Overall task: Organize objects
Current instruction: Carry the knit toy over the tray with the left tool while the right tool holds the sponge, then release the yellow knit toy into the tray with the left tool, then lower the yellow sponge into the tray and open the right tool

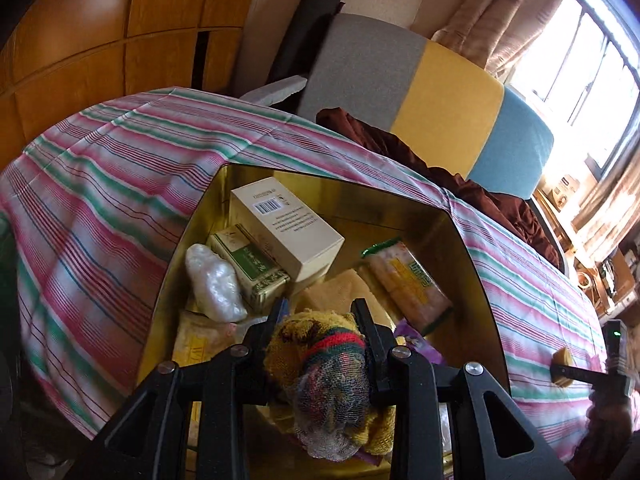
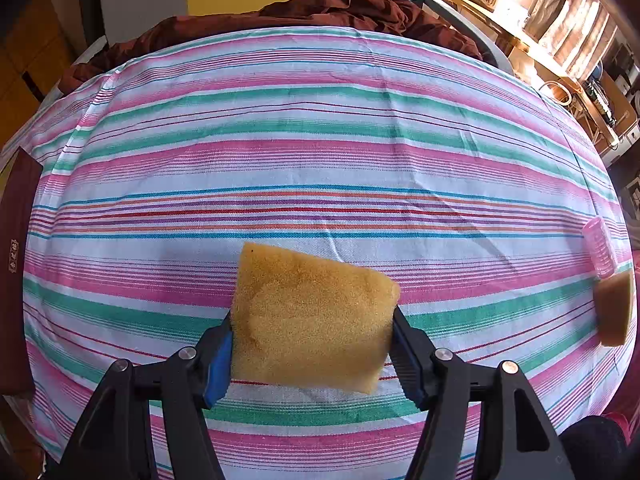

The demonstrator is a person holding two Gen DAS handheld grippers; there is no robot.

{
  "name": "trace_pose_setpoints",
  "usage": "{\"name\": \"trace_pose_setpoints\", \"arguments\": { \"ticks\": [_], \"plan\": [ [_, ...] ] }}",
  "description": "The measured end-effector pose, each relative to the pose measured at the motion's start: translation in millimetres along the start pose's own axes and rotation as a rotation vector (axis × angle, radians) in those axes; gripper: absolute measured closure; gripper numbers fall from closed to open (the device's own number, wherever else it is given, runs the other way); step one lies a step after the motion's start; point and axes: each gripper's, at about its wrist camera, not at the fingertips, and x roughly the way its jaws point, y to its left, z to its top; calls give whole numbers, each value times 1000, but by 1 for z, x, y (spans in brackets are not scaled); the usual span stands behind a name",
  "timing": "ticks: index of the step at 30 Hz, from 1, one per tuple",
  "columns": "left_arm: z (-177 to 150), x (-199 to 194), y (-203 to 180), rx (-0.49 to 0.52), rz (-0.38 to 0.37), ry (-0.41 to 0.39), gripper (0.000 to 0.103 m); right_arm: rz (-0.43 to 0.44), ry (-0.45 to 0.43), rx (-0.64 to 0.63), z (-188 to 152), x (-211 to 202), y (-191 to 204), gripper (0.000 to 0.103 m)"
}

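From my left wrist I see the surface under a pink, green and white striped cloth, a wooden wardrobe behind, a grey-yellow-blue chair and a bright window. My left tongs are clamped on a knitted yellow bundle with red-green bands and netting, above an open gold tin holding a white box, a green box, a pearly white lump and a cracker pack

From my right wrist, the same striped surface fills the view, brown fabric at its far edge. My right tongs grip a porous yellow sponge by its sides; another sponge and a pink roller lie far right
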Motion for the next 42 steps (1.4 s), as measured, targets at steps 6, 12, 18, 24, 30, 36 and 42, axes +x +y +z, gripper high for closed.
{"name": "trace_pose_setpoints", "arguments": {
  "ticks": [6,12,18,24,30,36,42],
  "plan": [
    [15,19,-15,19,-33,13,71,-1,0,-2,0,0,1,36],
    [33,53,-43,65,-74,62,69,-5,-2,-7,0,3,2,36],
    [45,77,-56,82,-45,75,50,-8,-5,-14,0,2,4,36],
    [43,59,-46,77,-33,28,41,-19,-10,-25,0,2,7,36],
    [26,31,-33,70,6,-11,41,-11,-6,-36,-2,-1,16,37],
    [11,6,-24,78,44,-40,40,83,23,-110,-8,-8,51,38],
    [3,-12,-16,82,71,-57,37,249,-88,-222,-6,-55,133,38]
  ]
}}
